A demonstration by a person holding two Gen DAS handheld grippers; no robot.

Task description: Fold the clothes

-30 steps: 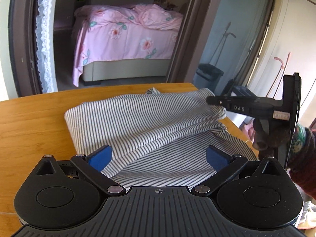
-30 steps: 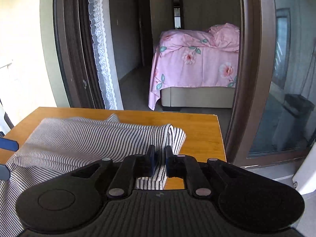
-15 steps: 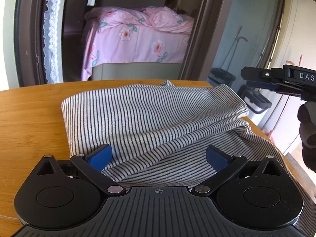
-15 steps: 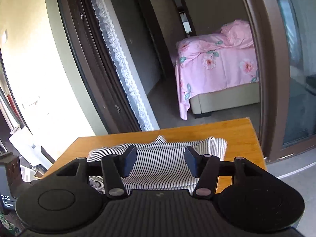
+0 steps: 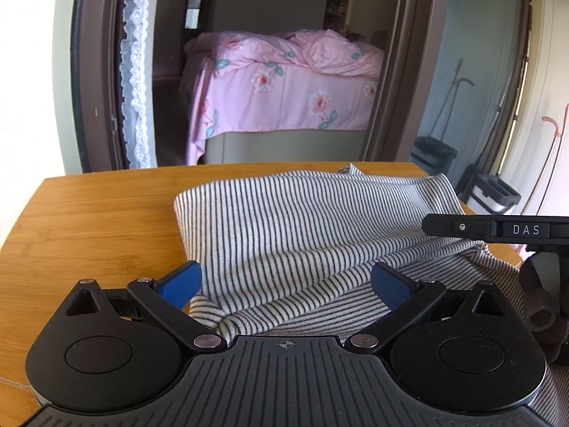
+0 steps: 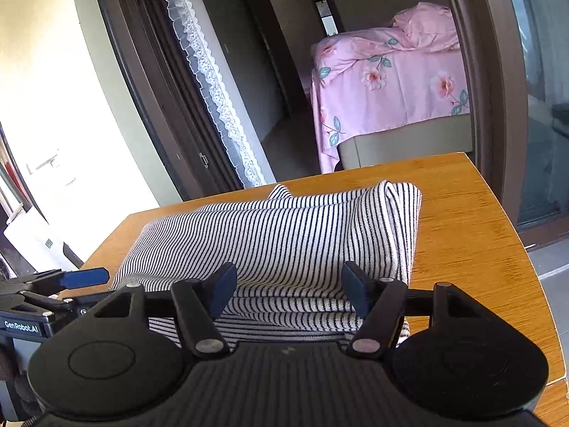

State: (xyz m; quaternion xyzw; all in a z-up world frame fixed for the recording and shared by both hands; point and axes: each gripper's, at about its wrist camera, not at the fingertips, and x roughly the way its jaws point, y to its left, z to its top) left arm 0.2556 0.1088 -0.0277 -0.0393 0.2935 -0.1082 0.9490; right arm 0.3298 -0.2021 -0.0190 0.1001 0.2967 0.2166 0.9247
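The striped garment (image 6: 284, 235) lies on the wooden table (image 6: 473, 235), doubled over itself. From the right wrist view I count several layers stacked at the near edge, with a rounded fold along the right side and a small point of cloth, perhaps a collar or corner, poking out at the far edge. From the left wrist view the upper layer sits fairly flat, while the lower part spreads loose and rumpled toward me and off to the right, where I cannot tell whether it hangs over the table's edge.

My assessment of handling: a light, soft knit with no stiffness. It will drape and sag wherever it is not supported, and layers may slide on one another if lifted by a single ply. The cloth looks slightly napped, so I expect the pads to hold it well. It is not fragile. The soundest holds, in my judgement, are the stacked near edge or the rounded fold on the right, where a pinch takes all plies together; the loose lower part would need gathering at a corner or hem.

My left tool (image 5: 284, 286) is spread wide, its blue pads either side of the rumpled cloth, gripping nothing. My right tool (image 6: 290, 290) is likewise spread, poised at the stacked near edge, gripping nothing.

Beyond the table, a doorway with a lace curtain (image 6: 213, 82) opens onto a pink floral bed (image 5: 284, 96).
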